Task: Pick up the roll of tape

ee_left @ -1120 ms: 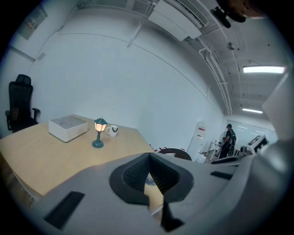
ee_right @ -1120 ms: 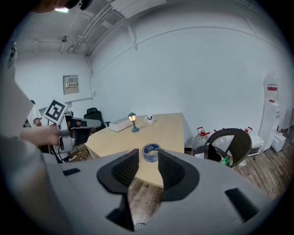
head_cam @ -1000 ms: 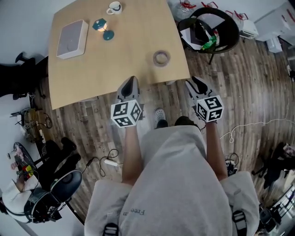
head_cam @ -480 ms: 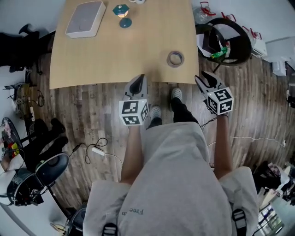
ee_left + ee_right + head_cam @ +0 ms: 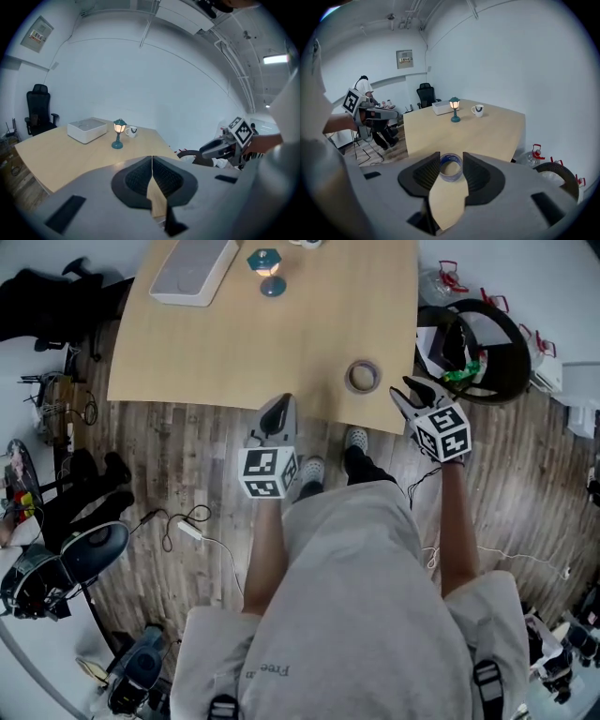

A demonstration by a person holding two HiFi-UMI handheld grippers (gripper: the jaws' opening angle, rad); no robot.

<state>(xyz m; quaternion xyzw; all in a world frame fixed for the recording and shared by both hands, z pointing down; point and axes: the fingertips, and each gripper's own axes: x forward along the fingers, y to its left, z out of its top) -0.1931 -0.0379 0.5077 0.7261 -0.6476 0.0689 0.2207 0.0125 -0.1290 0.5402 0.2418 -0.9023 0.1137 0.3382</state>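
Pale wood forms the top of the desk (image 5: pixel 225 343), which stands on a plank floor (image 5: pixel 159 456). The roll of tape (image 5: pixel 362 376) lies flat on the desk, near its right front corner and close to the front edge.

Right tool (image 5: pixel 409 388): positioned at the desk's right front corner, just beside the roll, pointing down toward it. Its jaws stand wide apart and have just been opening. In the right gripper view the roll shows in the gap ahead of the two jaw tips, resting on the desk surface. Neither pad presses on it; the roll is not gripped.

Left tool (image 5: pixel 278 407): positioned at the front edge of the desk, to the left of the roll and well apart from it. In the left gripper view its jaws are pressed together along a single seam, with nothing between them.

Far end of the desk: a white box (image 5: pixel 195 259), a small teal lamp (image 5: pixel 269 261) that is lit, and a white mug (image 5: pixel 131 131) just beside the lamp.

Off the desk: a black office chair (image 5: pixel 40 107) stands by the wall, and a black ring-shaped frame (image 5: pixel 487 343) sits on the floor at the desk's right side.
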